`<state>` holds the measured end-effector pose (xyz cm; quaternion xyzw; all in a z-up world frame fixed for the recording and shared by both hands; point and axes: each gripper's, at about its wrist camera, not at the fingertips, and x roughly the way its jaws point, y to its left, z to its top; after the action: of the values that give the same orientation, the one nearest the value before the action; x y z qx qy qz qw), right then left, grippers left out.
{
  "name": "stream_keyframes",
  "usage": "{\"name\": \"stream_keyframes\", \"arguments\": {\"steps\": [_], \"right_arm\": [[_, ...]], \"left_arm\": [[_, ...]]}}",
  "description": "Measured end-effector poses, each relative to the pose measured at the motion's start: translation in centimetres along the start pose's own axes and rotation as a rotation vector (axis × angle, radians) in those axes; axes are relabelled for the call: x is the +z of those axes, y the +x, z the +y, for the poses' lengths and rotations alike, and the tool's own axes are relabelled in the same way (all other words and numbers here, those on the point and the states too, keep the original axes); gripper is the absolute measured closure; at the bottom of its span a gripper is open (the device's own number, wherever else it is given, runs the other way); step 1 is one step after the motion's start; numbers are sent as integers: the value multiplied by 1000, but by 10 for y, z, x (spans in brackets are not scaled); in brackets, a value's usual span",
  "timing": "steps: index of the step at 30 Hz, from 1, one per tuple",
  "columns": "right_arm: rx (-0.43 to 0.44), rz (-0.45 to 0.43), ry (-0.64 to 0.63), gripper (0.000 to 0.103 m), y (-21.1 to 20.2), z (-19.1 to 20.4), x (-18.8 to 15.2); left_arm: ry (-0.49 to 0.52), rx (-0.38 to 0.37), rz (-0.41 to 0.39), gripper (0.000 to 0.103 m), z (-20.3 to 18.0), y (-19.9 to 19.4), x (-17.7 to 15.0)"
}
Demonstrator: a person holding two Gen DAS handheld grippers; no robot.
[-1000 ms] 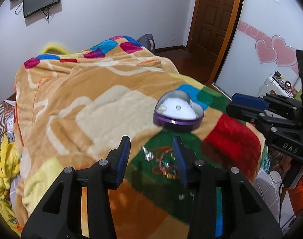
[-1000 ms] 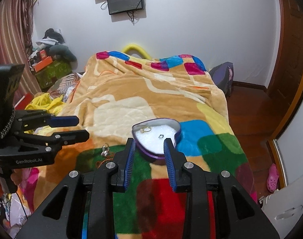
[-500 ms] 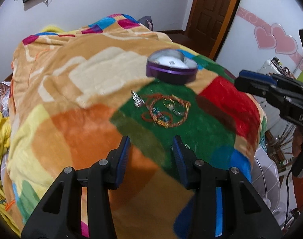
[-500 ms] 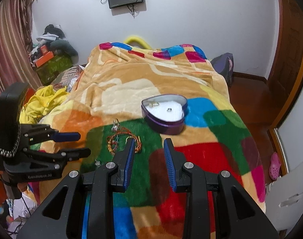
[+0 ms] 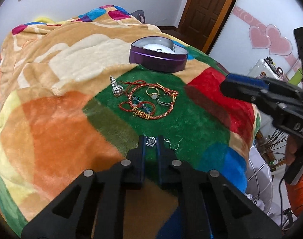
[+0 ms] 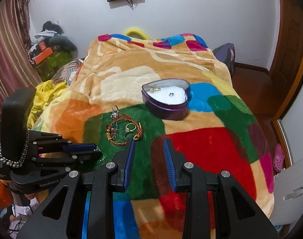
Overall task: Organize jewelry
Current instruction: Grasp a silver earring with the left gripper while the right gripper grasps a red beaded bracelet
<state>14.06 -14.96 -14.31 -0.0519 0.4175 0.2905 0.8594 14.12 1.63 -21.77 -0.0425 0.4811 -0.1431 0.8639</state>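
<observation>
Down on the blanket's (image 5: 171, 119) green patch, a silver earring (image 5: 151, 141) is being closed on by the left gripper's (image 5: 151, 142) fingers; the right gripper's (image 6: 149, 147) fingers are held apart, empty.

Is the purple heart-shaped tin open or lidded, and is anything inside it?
Open: the heart-shaped tin has no lid on, and its white lining shows. Two small jewelry pieces lie inside.

Plush, fuzzy blanket (image 5: 58, 119) in matt patchwork colours. Glossy purple metal tin (image 5: 157, 58) with white foam lining; braided red cord bracelets (image 5: 149, 103) beside shiny gold and silver rings (image 5: 158, 97). Matt black plastic gripper bodies, ribbed blue pads (image 6: 129, 161).
</observation>
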Motion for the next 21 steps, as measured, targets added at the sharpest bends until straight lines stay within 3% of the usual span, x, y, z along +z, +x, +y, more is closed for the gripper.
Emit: {"name": "stream_keyframes", "arguments": {"steps": [11,17,21], "right_arm": [[2,44,2,76,44,5,9],[-8,67,-32,77,62,9,18],[-9,106,-72,89,73,12,17]], "left_arm": [[10,102,-92,94,16,-24,9],[-3,103,-118,94,26,-29,12],[-5,104,-117,94,29,-25,12]]}}
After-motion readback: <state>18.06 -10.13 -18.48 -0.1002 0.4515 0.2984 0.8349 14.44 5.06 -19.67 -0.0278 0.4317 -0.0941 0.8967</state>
